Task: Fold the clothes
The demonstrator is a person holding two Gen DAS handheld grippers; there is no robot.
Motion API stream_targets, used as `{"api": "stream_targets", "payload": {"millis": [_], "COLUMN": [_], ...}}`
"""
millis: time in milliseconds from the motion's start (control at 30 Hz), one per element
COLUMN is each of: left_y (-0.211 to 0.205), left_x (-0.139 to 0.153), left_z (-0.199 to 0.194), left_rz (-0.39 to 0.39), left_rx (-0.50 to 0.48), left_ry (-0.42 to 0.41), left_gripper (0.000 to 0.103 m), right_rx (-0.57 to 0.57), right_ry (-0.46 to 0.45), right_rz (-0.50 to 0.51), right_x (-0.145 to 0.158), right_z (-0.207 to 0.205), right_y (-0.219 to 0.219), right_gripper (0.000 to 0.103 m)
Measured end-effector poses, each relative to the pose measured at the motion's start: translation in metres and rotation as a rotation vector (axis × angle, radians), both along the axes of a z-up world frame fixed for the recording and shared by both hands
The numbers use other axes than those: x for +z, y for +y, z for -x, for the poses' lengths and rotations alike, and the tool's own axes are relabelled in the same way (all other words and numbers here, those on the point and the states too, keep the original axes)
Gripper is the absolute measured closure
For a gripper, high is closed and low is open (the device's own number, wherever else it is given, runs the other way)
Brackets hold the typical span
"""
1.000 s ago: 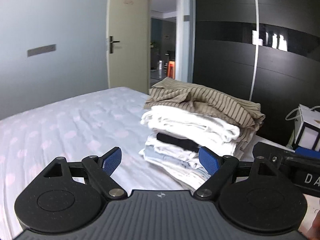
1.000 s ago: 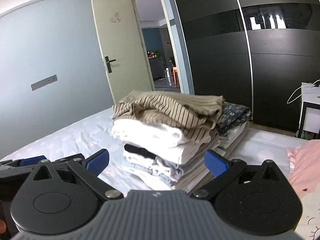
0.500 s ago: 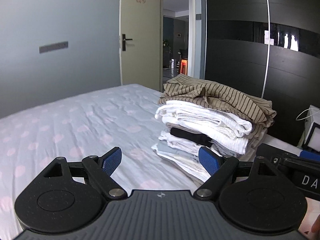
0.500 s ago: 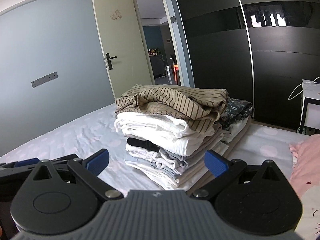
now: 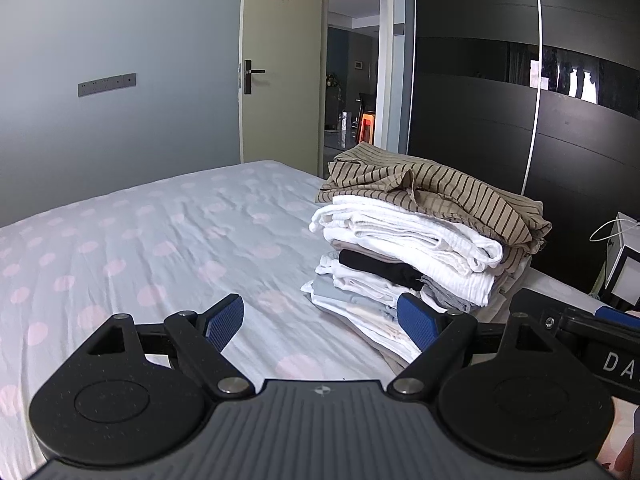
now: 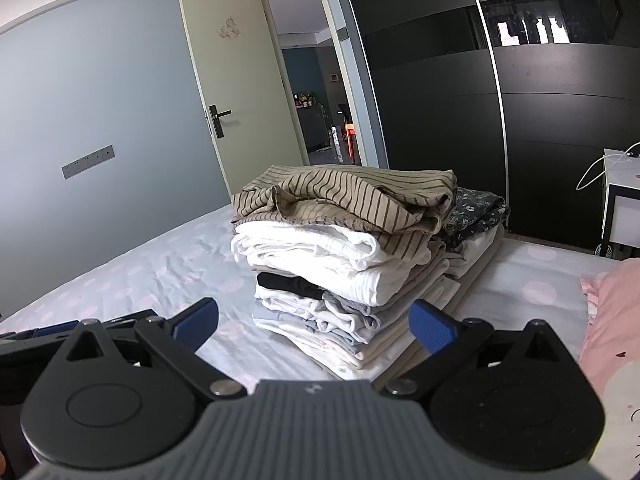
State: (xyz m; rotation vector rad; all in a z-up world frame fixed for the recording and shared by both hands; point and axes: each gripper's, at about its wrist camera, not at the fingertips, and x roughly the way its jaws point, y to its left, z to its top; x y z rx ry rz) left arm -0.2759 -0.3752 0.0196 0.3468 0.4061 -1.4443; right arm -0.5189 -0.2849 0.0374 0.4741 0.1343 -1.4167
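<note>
**Two open grippers facing a stack of folded clothes**

Left gripper (image 5: 320, 320), lower centre of its view: jaws spread wide, empty. Right gripper (image 6: 314, 322), lower centre of its view: jaws likewise wide, holding nothing. The tall stack of folded white, black and grey garments (image 6: 344, 280), topped by a tan shirt with dark stripes (image 6: 352, 196), rests mid-frame on the pale bedsheet with pink dots (image 5: 160, 240), right of centre in the left view

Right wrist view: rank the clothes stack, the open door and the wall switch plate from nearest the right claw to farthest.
1. Clothes stack, just ahead of the right claw, on the bed.
2. Open door, behind the stack.
3. Wall switch plate, far left; too close to the door to rank surely.
</note>
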Motion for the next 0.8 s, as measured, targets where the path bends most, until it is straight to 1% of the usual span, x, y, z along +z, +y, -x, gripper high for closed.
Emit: {"api": "stream_targets", "payload": {"millis": [800], "left_y": [0.0009], "left_x": [0.0003], "left_z": [-0.0029], "left_rz": [-0.017], "left_rx": [0.004], "left_ry": [0.024], "left_gripper": [0.020], "right_rx": [0.002], "right_ry": [-0.011], "right_rz": [-0.007], "right_x": [-0.0024], "right_z": [-0.0023], "right_y": [0.0000], "right_gripper": [0.001]}}
